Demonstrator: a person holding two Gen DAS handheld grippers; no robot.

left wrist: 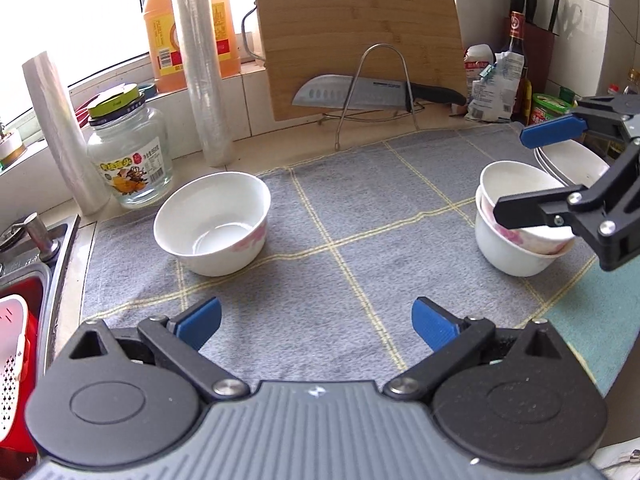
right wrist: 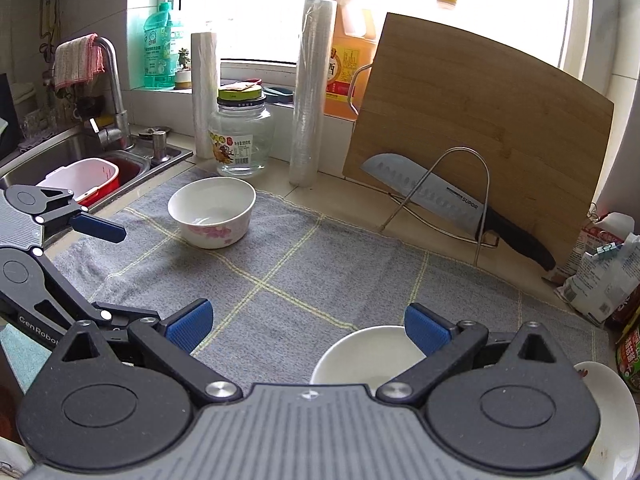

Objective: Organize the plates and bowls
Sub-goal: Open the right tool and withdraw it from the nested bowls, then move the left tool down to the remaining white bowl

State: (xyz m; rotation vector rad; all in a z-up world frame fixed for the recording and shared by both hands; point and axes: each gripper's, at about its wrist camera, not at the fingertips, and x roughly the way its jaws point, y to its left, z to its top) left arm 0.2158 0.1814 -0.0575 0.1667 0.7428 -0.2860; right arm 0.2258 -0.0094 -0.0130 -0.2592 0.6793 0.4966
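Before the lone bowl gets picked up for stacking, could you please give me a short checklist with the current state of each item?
1. Left gripper open and empty: ok.
2. Right gripper open, nothing clamped: ok.
3. Lone bowl upright on the grey towel, nothing inside: ok.
4. Towel between left gripper and that bowl unobstructed: ok.
5. Stacked bowls nested evenly: not ok, the upper one sits tilted.
6. Plates behind the stack undamaged: cannot tell, mostly hidden.
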